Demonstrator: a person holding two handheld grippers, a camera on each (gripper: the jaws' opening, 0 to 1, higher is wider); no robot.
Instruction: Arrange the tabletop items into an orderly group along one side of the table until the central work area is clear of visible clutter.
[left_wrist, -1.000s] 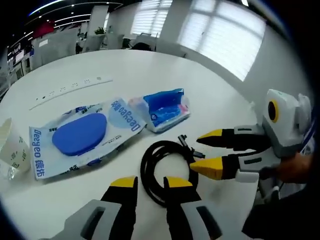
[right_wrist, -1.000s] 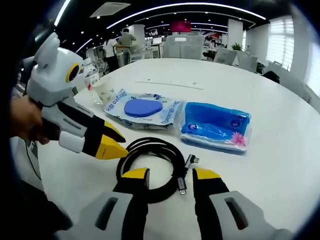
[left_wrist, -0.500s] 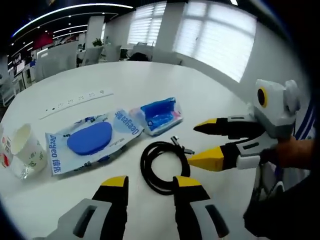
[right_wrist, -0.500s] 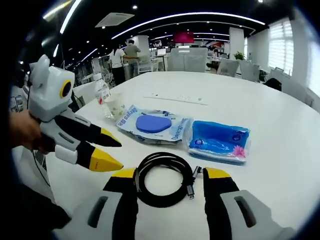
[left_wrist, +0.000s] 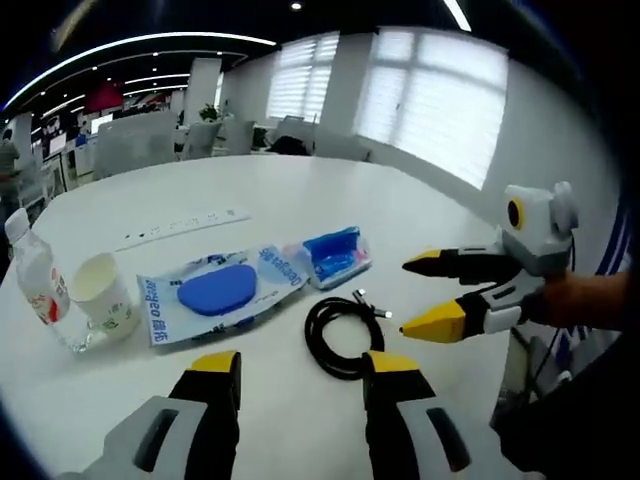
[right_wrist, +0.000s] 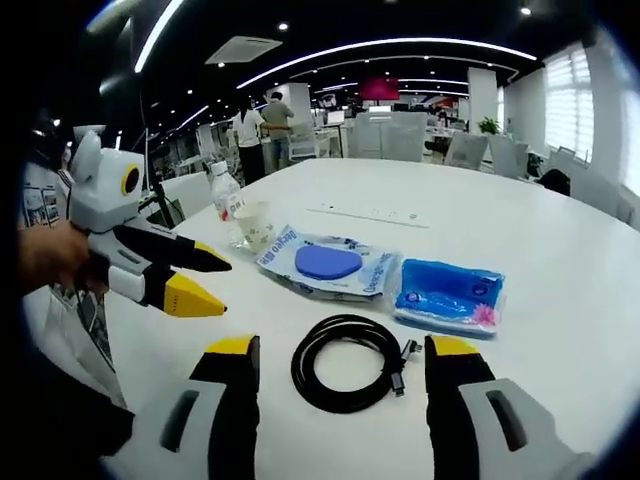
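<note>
Cable (left_wrist: 345, 335), black and wound into a flat coil, lies on the white round table (left_wrist: 300, 190) and serves as the landmark for everything else. In the left gripper view its plug ends stick out on the side toward the blue tissue pack (left_wrist: 337, 257), which lies just beyond the coil, near it but apart. Beside that pack, also just beyond the cable, lies the wet wipes packet (left_wrist: 218, 297) with its blue oval lid; the two packs touch or nearly touch at their edges. Farther along from the wipes, well apart from the cable, a paper cup (left_wrist: 100, 294) stands upright, and a clear plastic bottle (left_wrist: 35, 283) with a red label stands just beside it. Far behind the cable a white power strip (left_wrist: 180, 226) lies flat on the table.

The left gripper (left_wrist: 300, 372) hangs above the table on the near side of the cable, its yellow-tipped jaws wide apart and holding nothing. The right gripper (left_wrist: 433, 292), held by a hand (left_wrist: 590, 300), hovers beside the coil with its jaws also spread wide and bare.

In the right gripper view the cable (right_wrist: 347, 361) lies between that gripper's (right_wrist: 345, 355) own spread jaws, untouched, with the left gripper (right_wrist: 195, 280) off to its side, jaws parted.
</note>
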